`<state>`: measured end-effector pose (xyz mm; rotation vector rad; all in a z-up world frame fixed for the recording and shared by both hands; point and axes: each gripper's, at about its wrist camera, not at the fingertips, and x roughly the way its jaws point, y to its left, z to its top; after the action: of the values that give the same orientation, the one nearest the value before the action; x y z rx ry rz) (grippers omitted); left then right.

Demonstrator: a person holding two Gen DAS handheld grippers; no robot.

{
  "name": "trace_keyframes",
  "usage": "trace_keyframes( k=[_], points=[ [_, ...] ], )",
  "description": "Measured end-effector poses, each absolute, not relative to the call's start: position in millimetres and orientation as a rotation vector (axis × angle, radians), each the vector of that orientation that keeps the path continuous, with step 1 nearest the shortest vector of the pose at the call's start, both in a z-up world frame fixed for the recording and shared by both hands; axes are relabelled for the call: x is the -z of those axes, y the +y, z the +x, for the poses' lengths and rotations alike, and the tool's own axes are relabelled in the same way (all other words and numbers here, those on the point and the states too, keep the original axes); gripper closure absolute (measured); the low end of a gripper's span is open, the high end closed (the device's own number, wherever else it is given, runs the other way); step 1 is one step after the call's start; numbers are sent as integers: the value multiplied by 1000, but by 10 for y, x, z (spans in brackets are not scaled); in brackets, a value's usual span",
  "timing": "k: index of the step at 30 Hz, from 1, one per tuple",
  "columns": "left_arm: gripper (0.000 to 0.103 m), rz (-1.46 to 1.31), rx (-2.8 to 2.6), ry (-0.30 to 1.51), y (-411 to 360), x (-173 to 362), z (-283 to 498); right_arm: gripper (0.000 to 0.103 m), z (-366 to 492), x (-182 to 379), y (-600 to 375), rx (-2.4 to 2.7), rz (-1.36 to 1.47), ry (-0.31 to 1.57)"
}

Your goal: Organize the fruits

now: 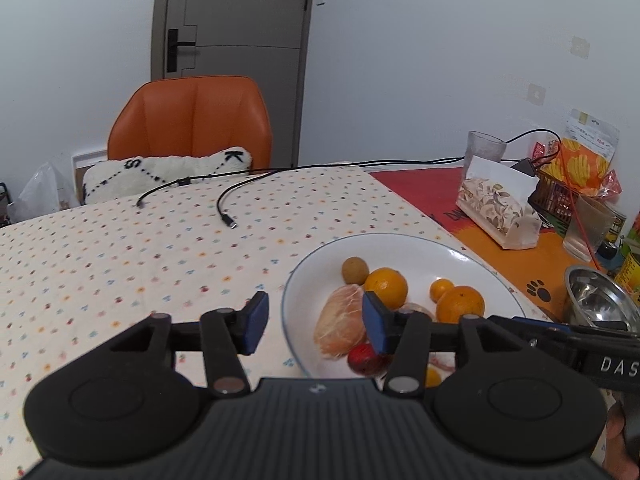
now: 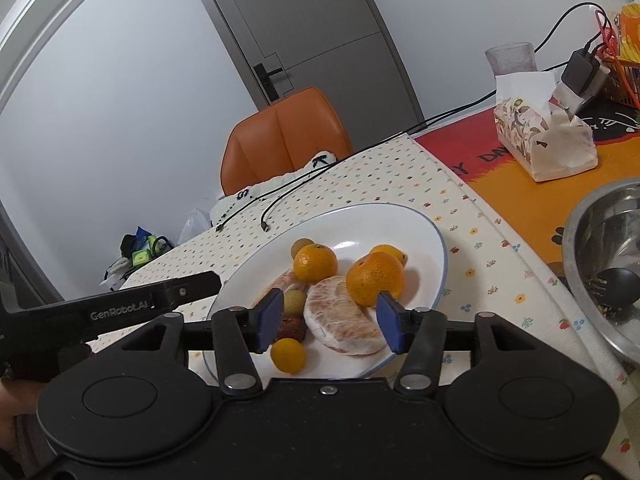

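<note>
Both grippers [image 1: 316,322] [image 2: 328,322] gape over plate [image 2: 400,216] rim (left tablecloth [image 1: 120,260] bare).

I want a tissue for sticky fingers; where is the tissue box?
The tissue box sits on the orange-and-red mat, far right of both views, beyond the white plate, beside the glass and behind the steel bowl.
</note>
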<state>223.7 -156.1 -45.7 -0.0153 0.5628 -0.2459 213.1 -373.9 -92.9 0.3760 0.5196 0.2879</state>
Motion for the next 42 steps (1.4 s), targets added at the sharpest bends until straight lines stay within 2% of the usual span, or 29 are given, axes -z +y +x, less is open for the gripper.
trace_keyframes(
  k=[8,13,15,25,30,42],
  points=[
    [32,-50,208,567,-1365,410,2069,48,2071,886,-3595,-314,355,527],
    [28,-67,182,578,-1206,386,1930,39,2012,811,-3466,-325,333,523],
    [25,-75,173,579,-1134,380,1872,31,1973,778,-3411,-332,321,517],
    [15,-86,96,577,-807,300,1597,17,1808,703,-3179,-373,290,525],
    [11,-68,69,566,-710,265,1429,1,1721,637,-3118,-363,266,518],
    [6,-83,17,584,-496,126,1090,0,1482,474,-2935,-404,212,530]
  ],
)
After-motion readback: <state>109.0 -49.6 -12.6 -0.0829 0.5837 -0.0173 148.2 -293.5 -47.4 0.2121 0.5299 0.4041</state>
